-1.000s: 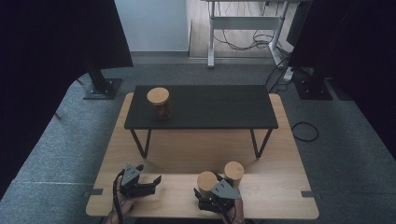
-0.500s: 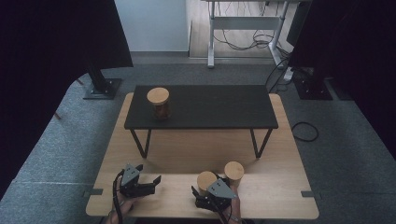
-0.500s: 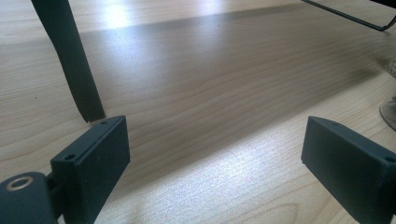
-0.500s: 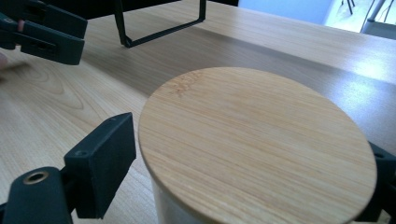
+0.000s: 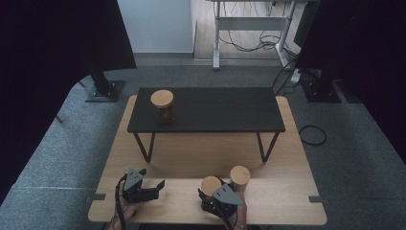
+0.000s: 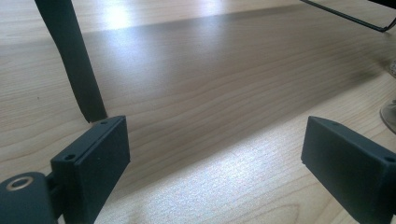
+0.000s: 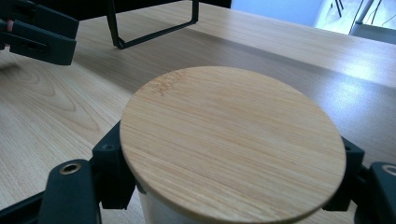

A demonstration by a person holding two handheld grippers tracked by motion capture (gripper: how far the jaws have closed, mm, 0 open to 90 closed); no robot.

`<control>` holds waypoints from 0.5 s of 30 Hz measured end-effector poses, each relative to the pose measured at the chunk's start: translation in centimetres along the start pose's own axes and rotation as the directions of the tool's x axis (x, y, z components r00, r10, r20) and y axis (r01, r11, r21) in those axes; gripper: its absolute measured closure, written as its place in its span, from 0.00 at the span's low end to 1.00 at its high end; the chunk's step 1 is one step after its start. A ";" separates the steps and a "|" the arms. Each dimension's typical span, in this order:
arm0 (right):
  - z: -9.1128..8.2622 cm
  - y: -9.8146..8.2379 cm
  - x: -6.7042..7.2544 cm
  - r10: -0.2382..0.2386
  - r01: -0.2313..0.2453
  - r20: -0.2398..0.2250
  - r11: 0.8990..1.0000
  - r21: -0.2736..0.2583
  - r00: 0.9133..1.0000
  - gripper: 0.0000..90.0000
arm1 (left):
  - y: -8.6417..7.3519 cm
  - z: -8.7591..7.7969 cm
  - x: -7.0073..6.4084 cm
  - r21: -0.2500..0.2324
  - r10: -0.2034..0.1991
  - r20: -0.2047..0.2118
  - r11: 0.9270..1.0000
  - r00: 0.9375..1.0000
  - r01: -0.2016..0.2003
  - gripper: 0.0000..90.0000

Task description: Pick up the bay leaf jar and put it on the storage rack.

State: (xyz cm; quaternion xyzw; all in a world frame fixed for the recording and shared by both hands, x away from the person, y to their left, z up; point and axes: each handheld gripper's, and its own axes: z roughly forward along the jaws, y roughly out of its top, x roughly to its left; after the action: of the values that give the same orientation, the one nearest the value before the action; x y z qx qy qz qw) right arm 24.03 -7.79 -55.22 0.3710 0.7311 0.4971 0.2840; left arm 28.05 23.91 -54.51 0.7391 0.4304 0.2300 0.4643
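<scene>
Nearest, the right gripper [image 5: 214, 197] is sitting at the front edge of the light wooden table [image 5: 287, 143], and its jaws, having just been closing, are now pinching a jar with a round bamboo lid [image 7: 232, 142] from both sides; in the right gripper view the black pads are pressing against the jar's body just under the lid's rim, one at each side. What is lying inside this jar I cannot tell, since the lid is covering it. Just beside it, to its right in the high view, a second lidded jar [image 5: 239, 176] is standing upright on the same table, close to the first one or touching it; its contents are too small to make out. The left gripper [image 5: 148, 189] is resting well apart to the left, its jaws standing wide with bare wood between them, as the left gripper view is showing. Farther back, a low black bench [image 5: 215, 112] is standing on the wooden table on thin metal legs, and a third lidded jar [image 5: 163, 105] is standing upright near its left end, holding something brownish behind clear walls
</scene>
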 end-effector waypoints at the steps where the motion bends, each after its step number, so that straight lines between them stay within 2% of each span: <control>1: 0.0 0.0 0.0 0.000 0.000 0.000 1.000 0.000 1.000 0.27 | 0.0 0.0 0.0 0.000 0.001 0.000 1.000 1.000 -0.001 0.08; 15: -0.3 0.1 -0.3 0.010 -0.011 -0.014 1.000 -0.025 1.000 0.28 | 0.0 -0.1 0.2 -0.003 -0.001 -0.004 1.000 1.000 0.001 0.08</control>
State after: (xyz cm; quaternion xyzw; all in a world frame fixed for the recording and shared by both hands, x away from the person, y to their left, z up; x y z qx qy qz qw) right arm 23.93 -8.16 -55.05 0.3678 0.7250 0.5102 0.2808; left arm 28.05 24.10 -54.44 0.7378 0.4313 0.2320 0.4645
